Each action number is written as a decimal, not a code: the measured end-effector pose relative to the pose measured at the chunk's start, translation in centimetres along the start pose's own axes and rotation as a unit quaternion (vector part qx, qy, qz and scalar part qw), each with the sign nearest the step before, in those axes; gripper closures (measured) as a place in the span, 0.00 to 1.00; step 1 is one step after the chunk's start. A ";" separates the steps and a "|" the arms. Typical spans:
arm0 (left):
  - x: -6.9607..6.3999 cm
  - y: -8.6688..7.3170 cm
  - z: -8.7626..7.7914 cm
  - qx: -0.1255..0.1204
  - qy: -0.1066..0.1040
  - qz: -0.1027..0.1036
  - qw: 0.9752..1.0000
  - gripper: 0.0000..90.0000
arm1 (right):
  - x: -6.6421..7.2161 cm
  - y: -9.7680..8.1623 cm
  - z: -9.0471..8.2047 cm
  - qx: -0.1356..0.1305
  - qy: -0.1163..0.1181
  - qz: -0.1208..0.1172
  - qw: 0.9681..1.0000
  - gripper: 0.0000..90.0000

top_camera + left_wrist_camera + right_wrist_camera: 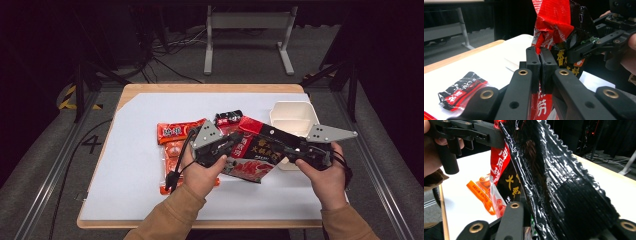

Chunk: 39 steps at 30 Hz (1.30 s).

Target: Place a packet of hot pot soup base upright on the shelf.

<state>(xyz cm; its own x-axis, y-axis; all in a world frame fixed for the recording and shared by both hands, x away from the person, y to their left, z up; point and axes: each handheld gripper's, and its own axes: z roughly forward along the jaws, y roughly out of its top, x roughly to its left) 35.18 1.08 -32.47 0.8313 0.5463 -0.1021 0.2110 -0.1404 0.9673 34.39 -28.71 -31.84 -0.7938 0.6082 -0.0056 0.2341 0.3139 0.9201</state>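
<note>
Your left tool (540, 53) clenches the red-black packet (252, 152); your right tool (250, 131) grasps its other edge, packet spanning between them, lifted off the surface (135, 150).

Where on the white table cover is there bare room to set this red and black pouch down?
Free: the left of the white table cover, beside the orange packets, and the front strip. Crowded: the middle, with the small black sachet, and around the white plastic box at the right.
</note>
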 end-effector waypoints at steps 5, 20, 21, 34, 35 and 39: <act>0.3 0.0 -0.1 0.000 0.001 -0.002 1.000 0.97 | 0.0 0.2 0.1 0.003 0.004 0.000 1.000 0.87; 3.2 -1.3 -3.7 0.015 0.031 -0.005 0.999 0.52 | -1.6 2.7 -1.3 0.016 -0.019 -0.017 1.000 0.89; 3.5 -1.4 -4.1 0.017 0.031 -0.009 0.999 0.52 | -1.7 3.0 -1.5 0.014 -0.021 -0.020 0.999 0.89; 5.9 -3.1 -7.2 0.062 0.041 -0.005 0.997 0.47 | -3.7 4.7 -3.0 0.010 -0.029 -0.025 0.999 0.89; 6.0 -3.2 -7.3 0.066 0.044 -0.006 0.997 0.45 | -3.8 4.8 -3.1 0.009 -0.030 -0.026 0.999 0.89; 6.5 -3.7 -7.8 0.079 0.045 -0.012 0.996 0.42 | -4.4 5.4 -3.6 0.002 -0.038 -0.026 0.999 0.89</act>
<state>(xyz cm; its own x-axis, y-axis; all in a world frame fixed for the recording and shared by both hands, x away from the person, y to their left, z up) 35.74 11.62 -34.91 0.7775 0.6213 -0.0975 0.3144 -0.2498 0.9158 37.14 -32.30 -25.48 -0.7603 0.6443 -0.0821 0.1965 0.3487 0.9164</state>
